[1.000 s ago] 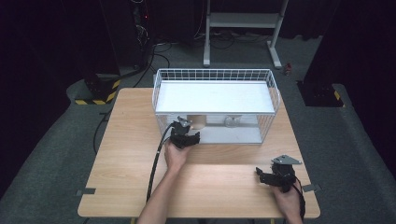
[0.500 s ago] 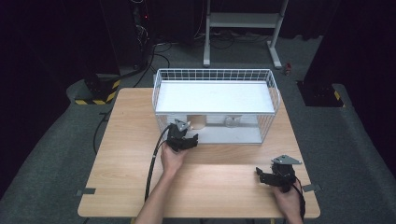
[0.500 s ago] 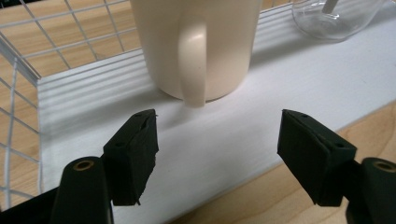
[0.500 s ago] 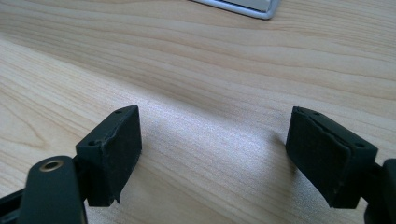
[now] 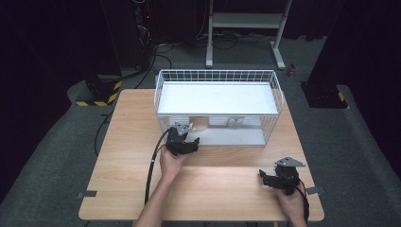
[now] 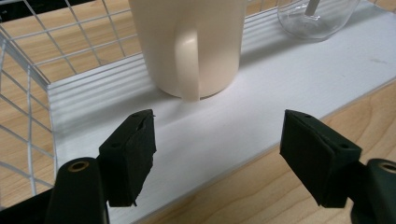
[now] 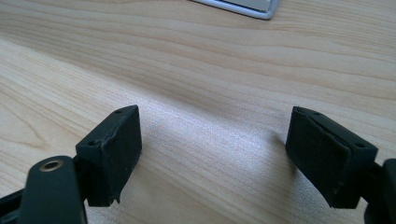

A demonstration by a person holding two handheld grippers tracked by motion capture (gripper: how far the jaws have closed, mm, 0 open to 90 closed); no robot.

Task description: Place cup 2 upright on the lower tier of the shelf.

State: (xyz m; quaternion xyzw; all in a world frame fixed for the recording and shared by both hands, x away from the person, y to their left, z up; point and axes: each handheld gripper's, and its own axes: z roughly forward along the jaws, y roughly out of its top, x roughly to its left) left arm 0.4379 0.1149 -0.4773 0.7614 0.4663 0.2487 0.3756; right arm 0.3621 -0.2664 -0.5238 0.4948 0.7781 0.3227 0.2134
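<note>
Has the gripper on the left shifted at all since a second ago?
Yes. The left gripper has drawn back a little from the wire basket toward the person, and its jaws have just been opening, with nothing between them; the cream mug stands ahead.

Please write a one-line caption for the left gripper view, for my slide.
Open left gripper before a cream mug standing upright on the white shelf, handle facing the camera.

You've got a clear glass cup (image 6: 317, 18) sitting off to the side on the rack's lower shelf. Behind the wooden table (image 5: 123, 142) there's a white metal stand (image 5: 246, 23), a black-and-yellow striped block (image 5: 97, 94) on the floor, and loose cables (image 5: 156, 52).
</note>
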